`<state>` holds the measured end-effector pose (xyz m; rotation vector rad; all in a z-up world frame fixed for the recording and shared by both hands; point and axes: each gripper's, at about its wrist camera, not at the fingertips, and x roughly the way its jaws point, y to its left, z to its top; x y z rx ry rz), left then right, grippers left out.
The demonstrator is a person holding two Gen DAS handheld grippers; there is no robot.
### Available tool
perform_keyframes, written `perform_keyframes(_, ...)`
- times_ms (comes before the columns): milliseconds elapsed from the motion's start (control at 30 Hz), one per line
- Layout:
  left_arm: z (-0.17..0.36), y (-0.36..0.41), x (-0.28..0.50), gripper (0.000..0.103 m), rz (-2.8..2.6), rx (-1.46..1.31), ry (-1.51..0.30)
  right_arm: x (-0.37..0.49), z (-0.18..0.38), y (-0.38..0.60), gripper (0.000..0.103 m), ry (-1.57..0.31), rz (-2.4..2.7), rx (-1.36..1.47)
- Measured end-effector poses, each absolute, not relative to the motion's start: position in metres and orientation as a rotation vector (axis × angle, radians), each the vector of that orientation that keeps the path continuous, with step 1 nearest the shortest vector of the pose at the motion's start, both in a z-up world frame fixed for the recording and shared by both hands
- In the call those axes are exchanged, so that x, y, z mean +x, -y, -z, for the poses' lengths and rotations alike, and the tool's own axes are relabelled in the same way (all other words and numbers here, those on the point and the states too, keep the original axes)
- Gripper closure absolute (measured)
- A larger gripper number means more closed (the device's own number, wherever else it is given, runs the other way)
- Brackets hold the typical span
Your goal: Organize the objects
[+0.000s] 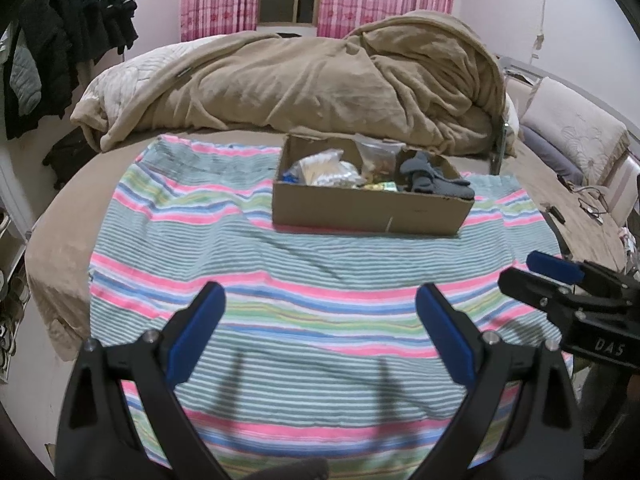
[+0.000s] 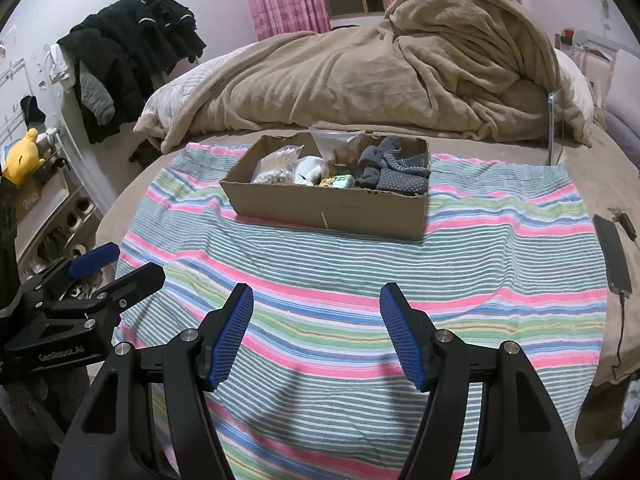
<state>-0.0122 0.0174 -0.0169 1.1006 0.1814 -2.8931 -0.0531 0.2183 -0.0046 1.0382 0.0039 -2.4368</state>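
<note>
A shallow cardboard box (image 1: pixel 368 210) (image 2: pixel 332 208) stands on a striped towel (image 1: pixel 304 280) (image 2: pixel 360 276) spread over the bed. Inside lie grey socks (image 1: pixel 432 178) (image 2: pixel 396 172), clear bags of small items (image 1: pixel 324 168) (image 2: pixel 280 164), a clear bag standing at the back (image 2: pixel 340 142) and a small green packet (image 2: pixel 340 181). My left gripper (image 1: pixel 320 300) is open and empty, above the towel's near part, well short of the box. My right gripper (image 2: pixel 316 300) is open and empty too, beside it. The right gripper also shows in the left wrist view (image 1: pixel 536 272), the left gripper in the right wrist view (image 2: pixel 116 264).
A heaped tan blanket (image 1: pixel 320 80) (image 2: pixel 400 72) lies behind the box. A phone on a cable (image 2: pixel 612 252) lies to the right of the towel. Dark clothes (image 1: pixel 60 40) (image 2: pixel 128 48) hang at the left. A yellow plush toy (image 2: pixel 24 156) sits on a shelf. Pillows (image 1: pixel 572 132) are at the right.
</note>
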Motion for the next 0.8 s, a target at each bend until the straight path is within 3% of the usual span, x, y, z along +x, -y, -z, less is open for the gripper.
perform_keyframes(800,0.0219,-0.0158,-0.0186,0.006,2.878,1.116,-0.173,-0.0552,0.0039,-0.2156,0.034,-0.012,2.435,1.046)
